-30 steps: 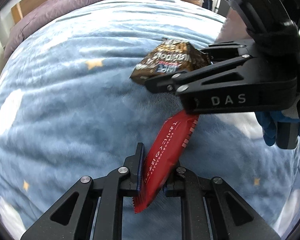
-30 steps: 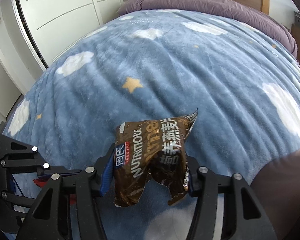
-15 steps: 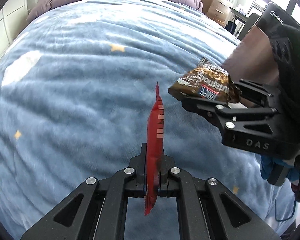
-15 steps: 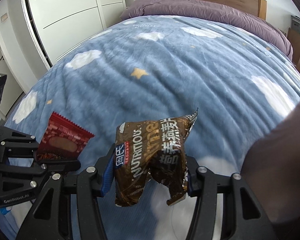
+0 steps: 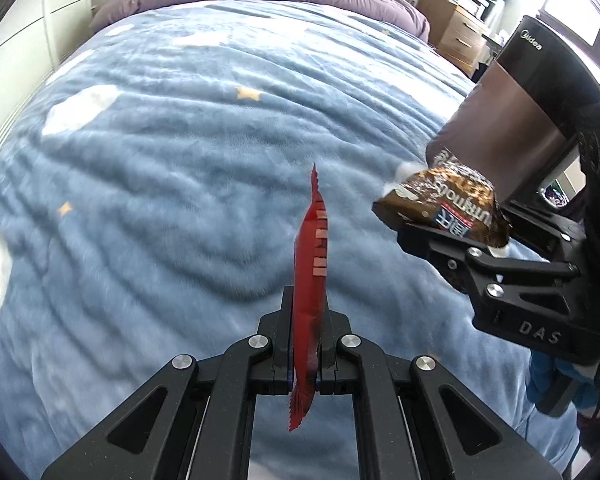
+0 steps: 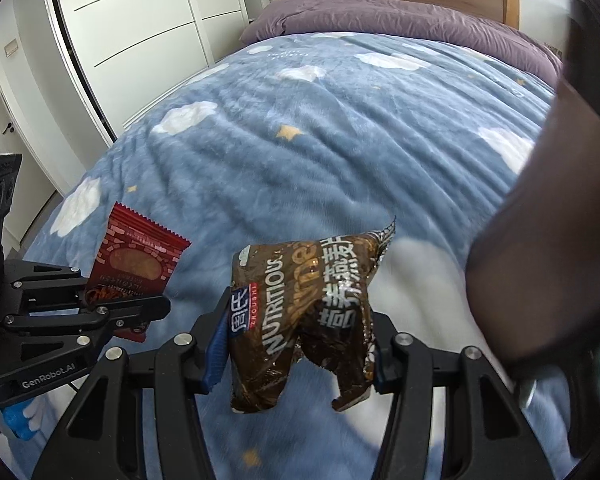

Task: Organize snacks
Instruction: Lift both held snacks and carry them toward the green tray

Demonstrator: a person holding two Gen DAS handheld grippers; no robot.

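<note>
My left gripper (image 5: 305,344) is shut on a flat red snack packet (image 5: 312,264), held edge-on and upright above the bed; the packet's face shows in the right wrist view (image 6: 136,260), with the left gripper (image 6: 124,304) at lower left. My right gripper (image 6: 298,340) is shut on a crumpled brown oatmeal snack packet (image 6: 300,312), also held in the air. In the left wrist view the brown packet (image 5: 444,204) and the right gripper (image 5: 432,236) are to the right of the red packet, apart from it.
A blue fleece blanket with clouds and stars (image 5: 160,160) covers the bed below both grippers. A dark brown Midea appliance (image 5: 512,120) stands at the right; it shows in the right wrist view (image 6: 540,240). White wardrobe doors (image 6: 132,32) line the left. A purple duvet (image 6: 400,24) lies at the headboard.
Both grippers rose and swung toward the right, each keeping its packet. The red packet turned from tilted to upright and edge-on. The dark appliance came into view.
</note>
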